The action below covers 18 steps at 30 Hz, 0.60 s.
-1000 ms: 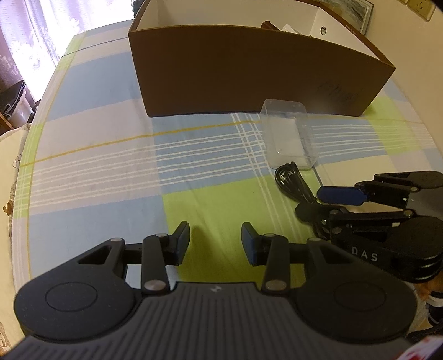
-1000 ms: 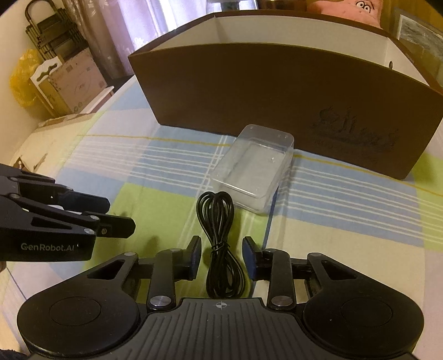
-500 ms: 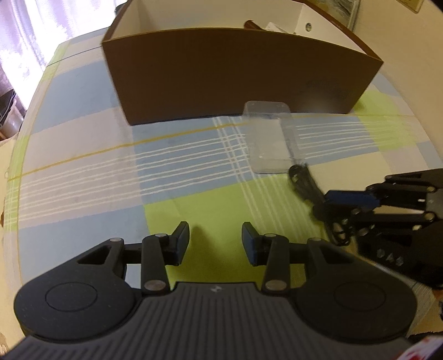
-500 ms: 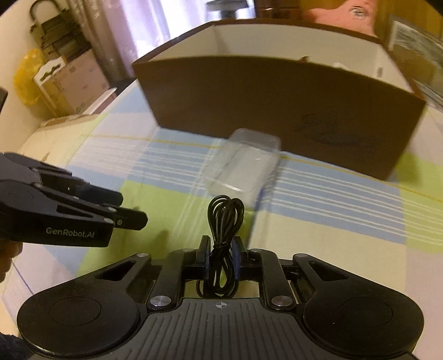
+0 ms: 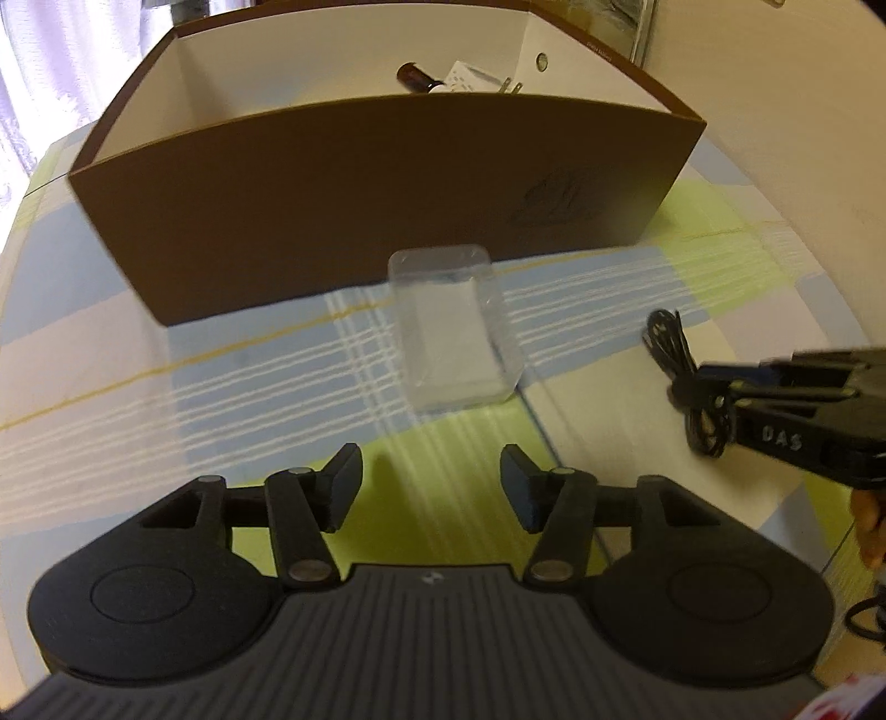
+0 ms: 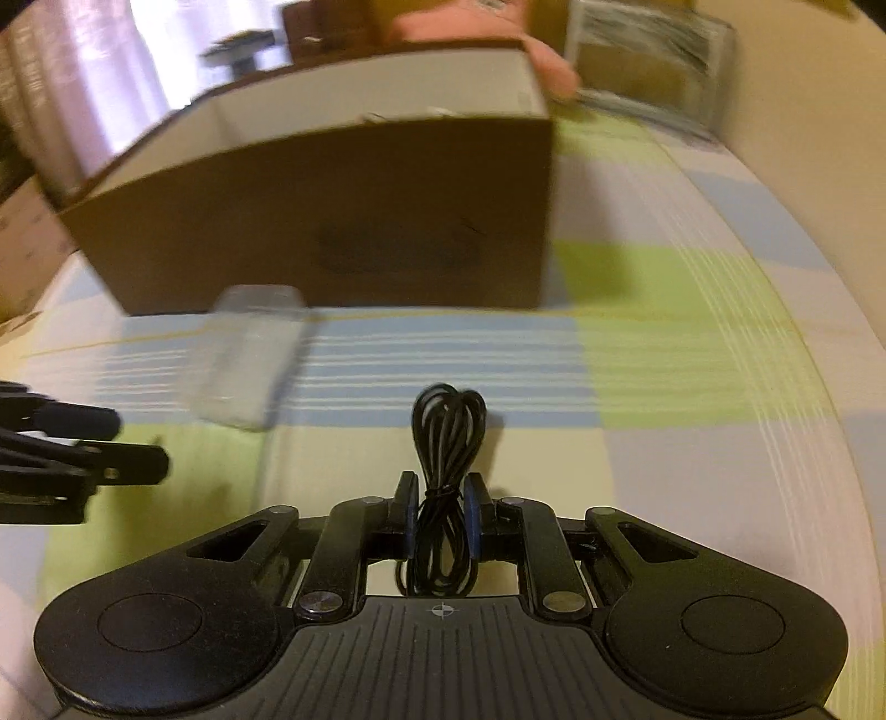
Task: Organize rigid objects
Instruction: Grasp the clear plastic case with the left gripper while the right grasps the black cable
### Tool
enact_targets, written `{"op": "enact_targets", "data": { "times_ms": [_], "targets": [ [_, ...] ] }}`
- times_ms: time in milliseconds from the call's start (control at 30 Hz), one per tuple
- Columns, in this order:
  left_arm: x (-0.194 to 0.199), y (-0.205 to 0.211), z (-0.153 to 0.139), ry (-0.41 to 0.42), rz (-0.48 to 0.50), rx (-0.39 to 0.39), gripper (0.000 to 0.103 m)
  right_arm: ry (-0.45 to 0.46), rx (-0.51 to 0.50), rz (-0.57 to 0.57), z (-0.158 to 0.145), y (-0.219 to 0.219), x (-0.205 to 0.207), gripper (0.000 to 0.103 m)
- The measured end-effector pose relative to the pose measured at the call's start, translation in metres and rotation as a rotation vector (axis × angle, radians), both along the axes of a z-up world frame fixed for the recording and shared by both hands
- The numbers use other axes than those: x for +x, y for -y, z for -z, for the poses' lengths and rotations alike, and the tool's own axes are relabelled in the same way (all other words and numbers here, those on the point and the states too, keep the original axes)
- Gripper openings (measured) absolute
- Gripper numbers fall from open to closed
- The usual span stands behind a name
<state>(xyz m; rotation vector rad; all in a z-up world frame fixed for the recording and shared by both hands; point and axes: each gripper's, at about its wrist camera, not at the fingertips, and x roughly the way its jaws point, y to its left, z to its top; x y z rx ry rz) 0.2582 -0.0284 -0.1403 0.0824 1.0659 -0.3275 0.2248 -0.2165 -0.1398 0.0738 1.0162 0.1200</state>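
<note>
A clear plastic container (image 5: 451, 332) lies on the checked tablecloth just ahead of my open, empty left gripper (image 5: 431, 487); it shows blurred in the right wrist view (image 6: 249, 360). My right gripper (image 6: 440, 512) is shut on a coiled black cable (image 6: 446, 437) and holds it above the cloth; gripper and cable also show in the left wrist view (image 5: 686, 387). Behind stands a large brown cardboard box (image 5: 354, 205) with a brown bottle (image 5: 418, 77) and a white item inside.
The brown box (image 6: 332, 221) fills the back of the table. My left gripper shows at the left edge of the right wrist view (image 6: 83, 465). The table edge curves at right. A pink soft toy (image 6: 487, 33) and framed pictures lie beyond the box.
My right gripper shut on the black cable, lifted it off the cloth and swung right. My left gripper moved toward the clear container and stayed open.
</note>
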Motion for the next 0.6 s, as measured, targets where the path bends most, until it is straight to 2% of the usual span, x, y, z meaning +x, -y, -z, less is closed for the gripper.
{"op": "enact_targets", "data": {
  "times_ms": [100, 433, 600],
  "targets": [
    [0.006, 0.005, 0.001, 0.000, 0.008, -0.016, 0.056, -0.003, 0.025, 0.033, 0.004, 0.008, 0.003, 0.014],
    [0.026, 0.023, 0.007, 0.029, -0.001, -0.028, 0.062, 0.003, 0.031, 0.016, 0.005, 0.009, 0.015, 0.020],
    [0.036, 0.030, 0.011, 0.052, -0.010, 0.002, 0.062, 0.014, 0.032, 0.004, 0.005, 0.009, 0.013, 0.021]
  ]
}}
